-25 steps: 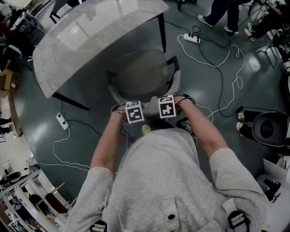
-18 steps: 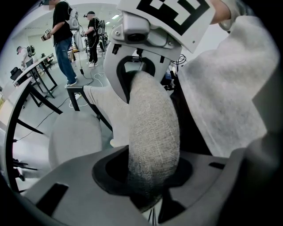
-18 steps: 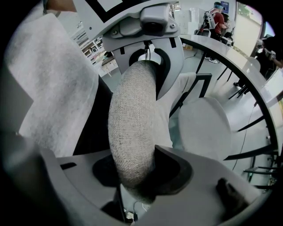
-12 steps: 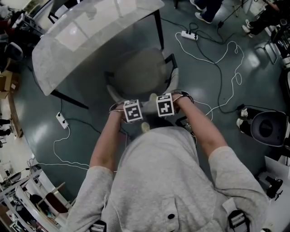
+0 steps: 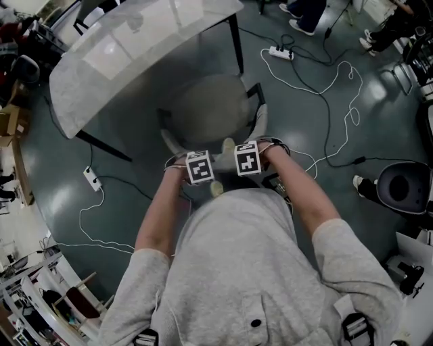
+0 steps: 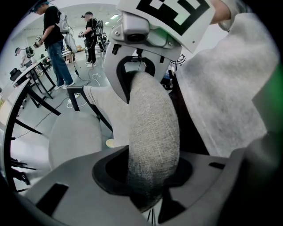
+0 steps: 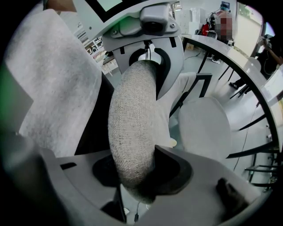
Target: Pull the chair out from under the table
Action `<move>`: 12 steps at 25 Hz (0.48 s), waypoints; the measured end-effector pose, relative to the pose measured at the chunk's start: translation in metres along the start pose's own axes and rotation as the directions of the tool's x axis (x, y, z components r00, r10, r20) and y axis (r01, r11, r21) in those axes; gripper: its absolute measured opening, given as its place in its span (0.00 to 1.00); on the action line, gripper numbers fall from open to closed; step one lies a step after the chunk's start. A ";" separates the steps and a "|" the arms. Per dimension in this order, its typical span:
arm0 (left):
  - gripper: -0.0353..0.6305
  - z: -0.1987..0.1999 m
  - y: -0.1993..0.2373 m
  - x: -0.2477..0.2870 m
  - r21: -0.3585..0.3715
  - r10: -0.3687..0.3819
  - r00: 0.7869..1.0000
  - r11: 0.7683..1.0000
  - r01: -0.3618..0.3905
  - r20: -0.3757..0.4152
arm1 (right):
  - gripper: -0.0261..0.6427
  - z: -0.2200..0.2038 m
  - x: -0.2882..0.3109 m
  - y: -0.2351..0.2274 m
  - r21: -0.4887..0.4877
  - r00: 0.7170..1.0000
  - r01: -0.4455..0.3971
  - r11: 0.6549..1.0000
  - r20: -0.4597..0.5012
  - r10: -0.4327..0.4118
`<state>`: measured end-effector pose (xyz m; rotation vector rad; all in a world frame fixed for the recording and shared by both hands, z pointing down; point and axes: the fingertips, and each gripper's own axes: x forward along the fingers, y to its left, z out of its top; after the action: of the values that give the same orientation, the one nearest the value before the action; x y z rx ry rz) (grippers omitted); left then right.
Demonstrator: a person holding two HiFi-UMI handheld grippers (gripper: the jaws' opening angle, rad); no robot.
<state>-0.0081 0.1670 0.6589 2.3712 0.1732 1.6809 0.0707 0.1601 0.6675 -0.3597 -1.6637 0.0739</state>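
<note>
Floor (image 5: 379, 121) takes up most of the head view: dark grey, faintly glossy, crossed by loose white cables (image 5: 338, 88), with one power strip (image 5: 283, 52) beyond the chair and another (image 5: 91, 178) near the left. The surface (image 5: 135, 40) stands at the upper left, a pale, rounded top on thin black legs, bare as far as we can see. At the top right we see the legs of other people (image 5: 304, 8), and a round black object (image 5: 400, 190) sits at the right edge. Shelving and clutter crowd the lower left corner.

The chair (image 5: 206, 108) stands just beside the near edge of the surface, its round grey seat facing the top and its backrest (image 5: 229, 145) toward us. Whether any part of the seat sits beneath the top we cannot tell.

We hold the backrest with both tools, side by side. The left gripper (image 5: 200, 167) points steeply down. In its own view, the jaws of the left gripper (image 6: 146, 178) are clenched on the padded, woven grey rim of the backrest (image 6: 150, 128), which runs up between them. The right gripper (image 5: 247, 158) sits just beside it. In its own view, the jaws of the right gripper (image 7: 139, 174) grasp the same rim (image 7: 132, 132), with the seat (image 7: 204, 128) and the curved edge of the surface (image 7: 265, 106) off to the right.

In the left gripper view, more people (image 6: 54, 42) stand among benches in a bright room.
</note>
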 end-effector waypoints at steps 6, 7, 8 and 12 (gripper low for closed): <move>0.29 0.000 -0.015 0.007 0.000 -0.004 1.000 1.000 0.004 -0.009 | 0.27 -0.002 0.003 0.015 0.001 1.000 0.009 1.000 0.000 -0.009; 0.29 0.000 -0.018 0.008 0.001 -0.005 1.000 1.000 0.005 -0.009 | 0.27 -0.002 0.004 0.018 0.002 1.000 0.009 1.000 -0.001 -0.009; 0.29 0.000 -0.020 0.009 0.002 -0.005 1.000 1.000 0.005 -0.011 | 0.27 -0.003 0.005 0.021 0.003 1.000 0.009 1.000 -0.002 -0.009; 0.29 0.005 -0.029 0.010 0.010 0.002 1.000 1.000 -0.002 0.005 | 0.27 -0.003 0.008 0.030 0.010 1.000 0.007 1.000 -0.007 -0.007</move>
<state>0.0012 0.1964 0.6593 2.3842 0.1787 1.6785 0.0783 0.1898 0.6680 -0.3461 -1.6569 0.0754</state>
